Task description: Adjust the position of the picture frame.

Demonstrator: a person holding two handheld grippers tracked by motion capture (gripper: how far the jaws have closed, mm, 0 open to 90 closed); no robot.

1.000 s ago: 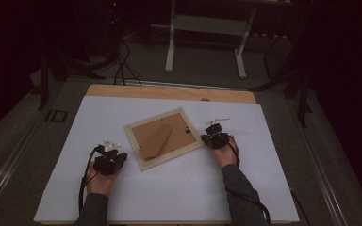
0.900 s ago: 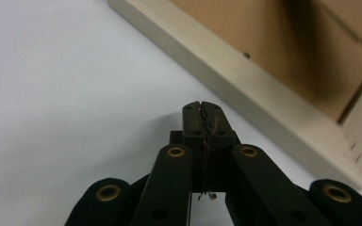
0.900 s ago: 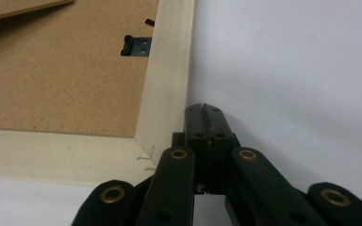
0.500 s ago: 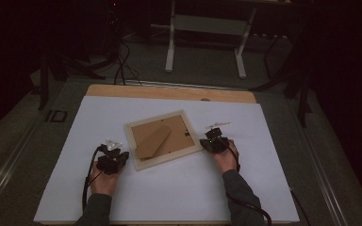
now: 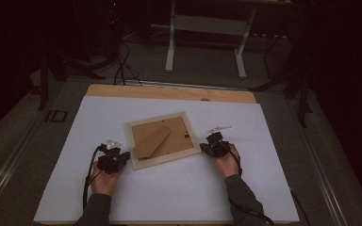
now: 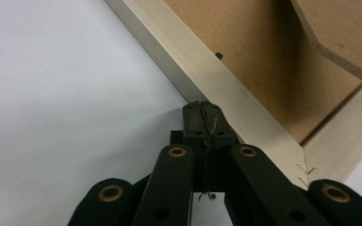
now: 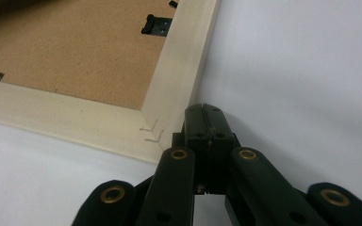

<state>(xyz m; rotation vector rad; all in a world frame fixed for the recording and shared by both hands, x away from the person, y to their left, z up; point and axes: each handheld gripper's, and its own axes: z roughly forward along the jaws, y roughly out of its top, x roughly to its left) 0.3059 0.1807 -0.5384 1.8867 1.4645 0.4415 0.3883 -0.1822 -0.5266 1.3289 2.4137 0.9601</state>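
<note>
A pale wooden picture frame (image 5: 162, 140) lies face down on the white table top (image 5: 169, 193), its brown backing board and folded stand (image 5: 152, 141) facing up. My left gripper (image 5: 122, 156) rests on the table at the frame's left near corner, jaws shut with nothing between them. In the left gripper view its tips (image 6: 202, 109) touch the frame's pale side rail (image 6: 202, 70). My right gripper (image 5: 203, 149) sits at the frame's right near corner, also shut and empty. In the right gripper view its tips (image 7: 204, 113) press against the outer edge of the frame rail (image 7: 179, 70).
A wooden strip (image 5: 169, 92) runs along the table's far edge. Beyond it stand a metal stand (image 5: 207, 28) and cables (image 5: 122, 66) on the dark floor. A small black hanger clip (image 7: 154, 24) sits on the backing board.
Both hands have shifted slightly nearer along the frame's sides. The frame lies where it was.
</note>
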